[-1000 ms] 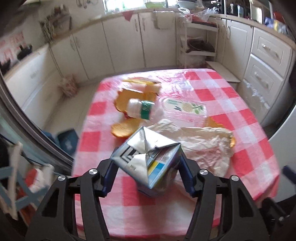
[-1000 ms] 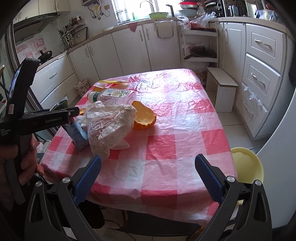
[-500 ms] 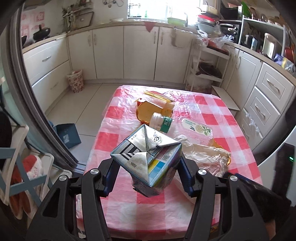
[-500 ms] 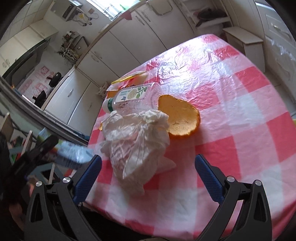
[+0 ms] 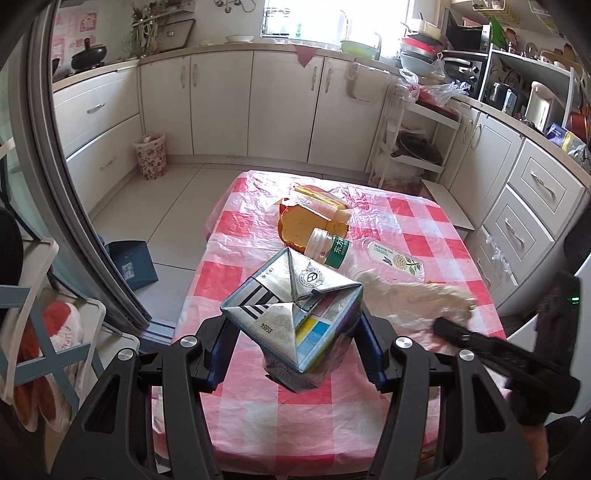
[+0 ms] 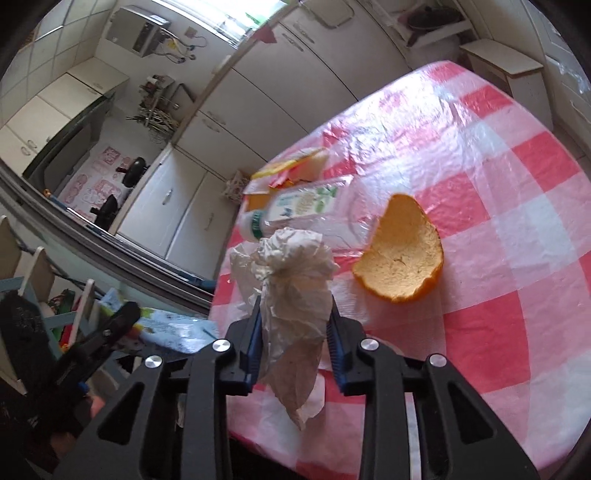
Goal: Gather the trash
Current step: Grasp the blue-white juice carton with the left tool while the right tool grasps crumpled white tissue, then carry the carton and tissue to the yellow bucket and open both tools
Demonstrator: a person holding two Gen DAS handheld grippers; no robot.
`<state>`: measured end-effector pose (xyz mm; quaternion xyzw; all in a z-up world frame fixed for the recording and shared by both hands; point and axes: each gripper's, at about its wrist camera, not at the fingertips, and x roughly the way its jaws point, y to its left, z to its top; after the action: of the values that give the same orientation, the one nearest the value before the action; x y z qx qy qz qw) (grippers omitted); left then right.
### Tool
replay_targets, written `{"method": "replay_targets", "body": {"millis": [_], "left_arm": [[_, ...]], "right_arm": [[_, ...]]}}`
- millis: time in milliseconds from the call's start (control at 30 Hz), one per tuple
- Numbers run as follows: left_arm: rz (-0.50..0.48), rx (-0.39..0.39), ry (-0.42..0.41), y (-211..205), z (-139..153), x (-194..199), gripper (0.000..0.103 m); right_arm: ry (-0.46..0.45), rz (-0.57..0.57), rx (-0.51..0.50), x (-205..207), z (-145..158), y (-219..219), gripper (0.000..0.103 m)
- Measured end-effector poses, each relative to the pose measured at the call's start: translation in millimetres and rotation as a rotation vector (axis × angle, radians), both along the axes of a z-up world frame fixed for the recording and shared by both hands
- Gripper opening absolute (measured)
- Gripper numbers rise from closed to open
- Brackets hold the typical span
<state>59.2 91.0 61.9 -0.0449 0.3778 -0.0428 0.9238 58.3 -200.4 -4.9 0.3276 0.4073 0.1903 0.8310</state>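
Right claw [image 6: 293, 334] closing on wrapper [image 6: 291, 291] (carton [image 5: 295, 314] left)

Bright window [image 5: 295, 22] daylight, glare on tablecloth [image 6: 424, 122], strong fisheye edge distortion, sharp.

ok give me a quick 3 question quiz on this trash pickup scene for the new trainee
1. True or false: the left gripper is shut on a flattened drink carton.
2. What is between the pads of the right gripper?
A. the plastic bottle
B. the crumpled plastic bag
C. the orange peel
3. Fill in: the orange peel lies on the checked ______, white inside facing up.

Key
1. True; the carton is held clear above the table.
2. B; the jaws have just been closing and now pinch the bag, while the bottle and the peel lie untouched.
3. tablecloth
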Motion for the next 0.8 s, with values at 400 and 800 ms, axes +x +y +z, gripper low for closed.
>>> {"method": "replay_targets", "body": {"millis": [400, 800], "left_arm": [[-0.071, -0.096, -0.048, -10.5, 7.6, -13.6, 0.055], [-0.285, -0.165, -0.082, -108.0, 33.1, -48.0, 0.055]], "right_arm": [[-0.161, -0.206, -0.196, -76.5, 66.6, -92.8, 0.029], [0.198, -0.432, -0.556, -75.8, -18.4, -215.9, 0.032]]}}
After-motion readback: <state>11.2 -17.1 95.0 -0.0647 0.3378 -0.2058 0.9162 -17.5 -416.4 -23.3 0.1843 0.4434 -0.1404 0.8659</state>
